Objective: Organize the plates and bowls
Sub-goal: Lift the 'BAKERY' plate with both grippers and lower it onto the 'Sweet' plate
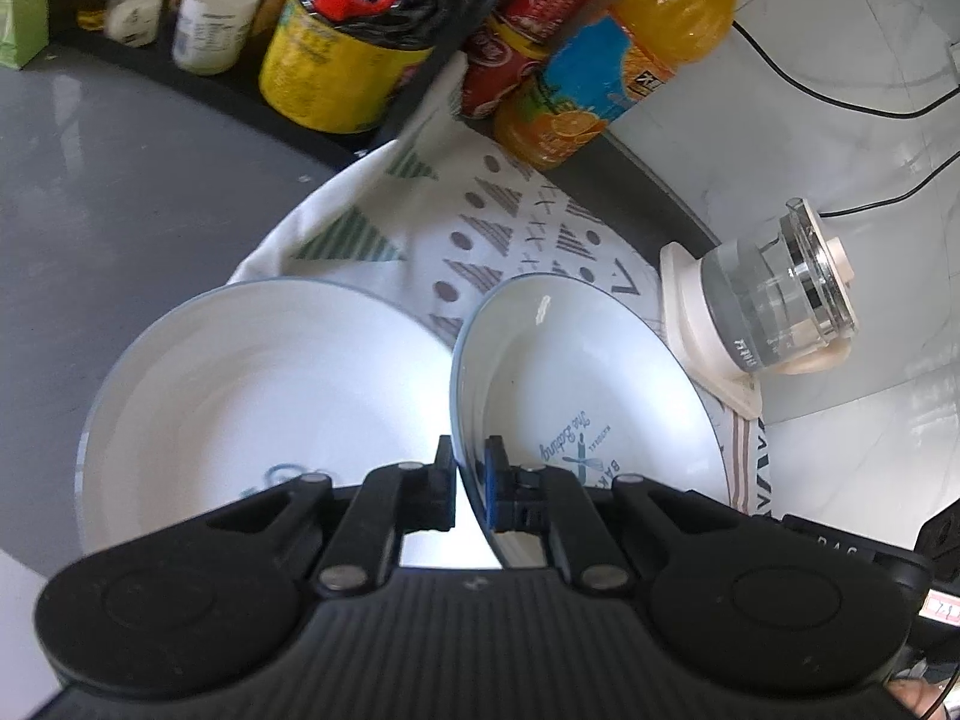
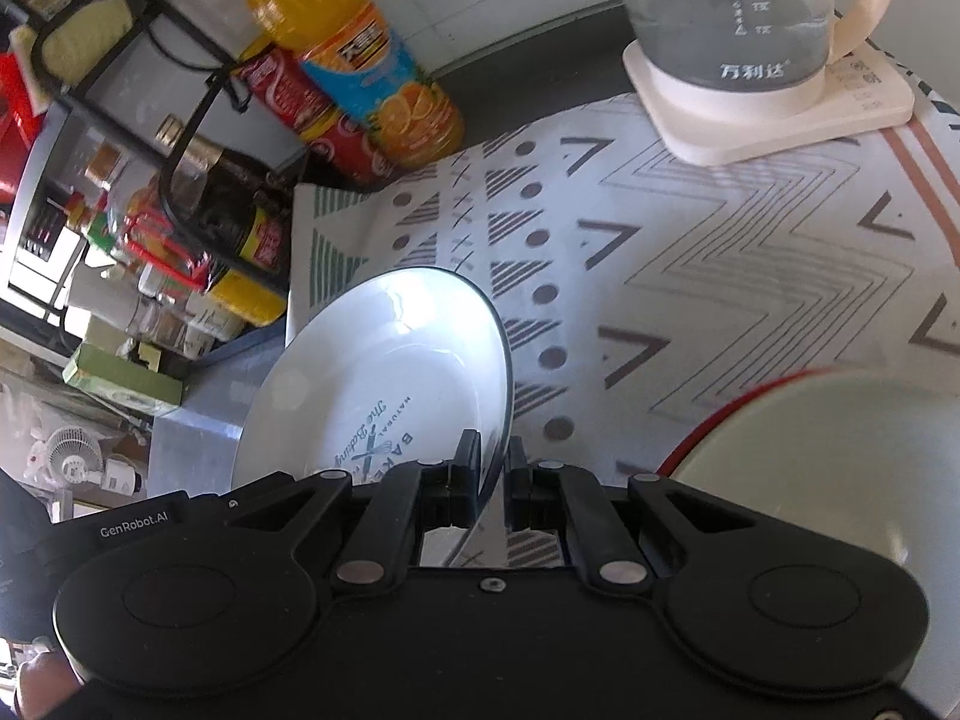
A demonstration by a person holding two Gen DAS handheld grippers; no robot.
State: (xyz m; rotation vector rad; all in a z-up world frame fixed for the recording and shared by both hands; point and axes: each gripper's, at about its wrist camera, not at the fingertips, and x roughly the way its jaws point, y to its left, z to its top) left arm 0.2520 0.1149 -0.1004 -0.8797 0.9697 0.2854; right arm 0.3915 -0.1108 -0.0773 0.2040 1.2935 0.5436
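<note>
My left gripper (image 1: 471, 468) is shut on the rim of a white plate with blue lettering (image 1: 576, 372), held tilted above the patterned cloth (image 1: 510, 222). A second white plate (image 1: 264, 396) lies flat to its left. My right gripper (image 2: 493, 468) is shut on the rim of a white lettered plate (image 2: 390, 372), tilted up off the cloth (image 2: 690, 276). A pale bowl with a red rim (image 2: 840, 450) sits at the right of the right wrist view.
A glass kettle on a cream base (image 1: 762, 312) stands at the cloth's edge; it also shows in the right wrist view (image 2: 738, 42). An orange juice bottle (image 1: 630, 54), red cans (image 1: 528, 18) and a rack of jars (image 1: 336, 60) line the back.
</note>
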